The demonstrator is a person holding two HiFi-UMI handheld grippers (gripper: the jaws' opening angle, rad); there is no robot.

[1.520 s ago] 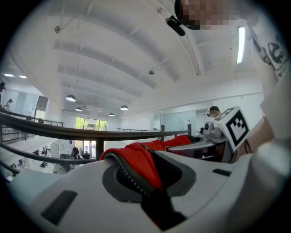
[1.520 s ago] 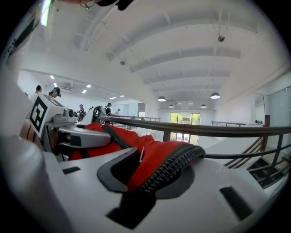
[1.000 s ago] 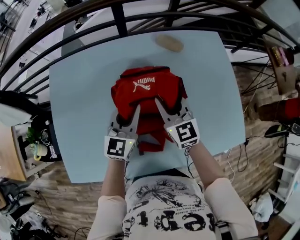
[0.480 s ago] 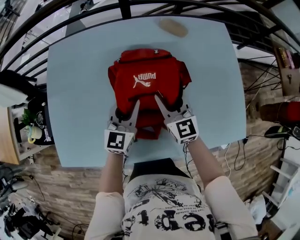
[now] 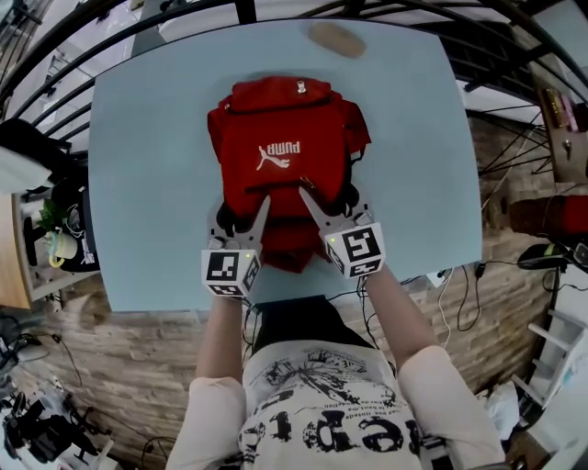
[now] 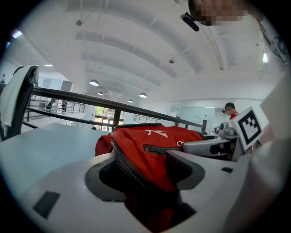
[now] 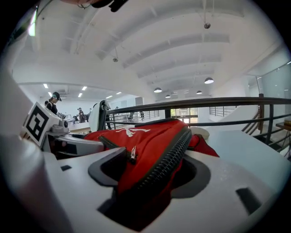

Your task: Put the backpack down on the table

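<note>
The backpack (image 5: 289, 151) sits on the desk (image 5: 147, 184). The left gripper (image 5: 243, 213) and right gripper (image 5: 328, 197) are opening their fingers, fabric still between them at six o'clock. Next, probably, they pull clear.

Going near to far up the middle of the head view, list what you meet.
printed shirt → table's near edge → red backpack → tan object → black railing

We note a red backpack (image 5: 285, 138) (white logo, black zips); our table (image 5: 147, 184) is plain pale blue, unpatterned.
</note>
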